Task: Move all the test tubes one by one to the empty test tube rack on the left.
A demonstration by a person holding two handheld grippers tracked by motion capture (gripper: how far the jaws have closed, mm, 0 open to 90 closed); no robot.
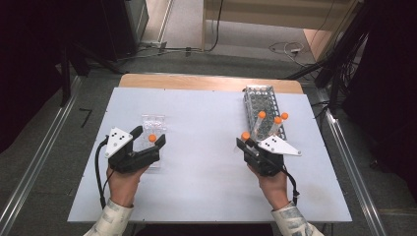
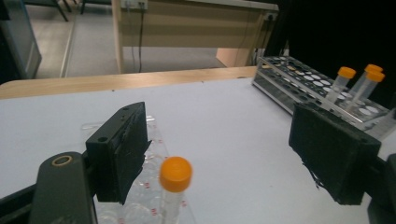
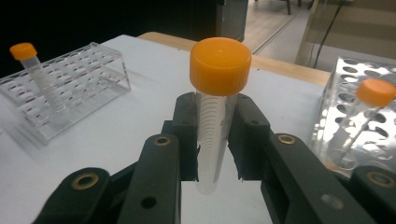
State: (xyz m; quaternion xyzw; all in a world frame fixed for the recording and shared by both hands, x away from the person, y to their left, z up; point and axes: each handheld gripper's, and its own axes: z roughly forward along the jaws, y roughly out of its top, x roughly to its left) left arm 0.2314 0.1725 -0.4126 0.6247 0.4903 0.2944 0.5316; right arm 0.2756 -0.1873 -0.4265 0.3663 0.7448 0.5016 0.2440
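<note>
A clear tube with an orange cap (image 3: 219,65) stands upright between the jaws of my right gripper (image 3: 212,135), which is shut on it. In the high view that gripper (image 1: 246,143) holds the tube (image 1: 245,135) just in front of the near end of a perforated metal rack (image 1: 259,98). Three orange-capped tubes (image 1: 278,120) lean in that rack. My left gripper (image 1: 149,135) is open, its jaws set wide on either side of a small clear rack (image 1: 153,120). One orange-capped tube (image 2: 175,175) stands in that clear rack (image 2: 144,191), between the open jaws but touching neither.
The white table top (image 1: 206,147) lies on a wooden desk whose far edge (image 1: 206,81) shows behind it. Cables run over the floor beyond. Metal rails flank the table left and right.
</note>
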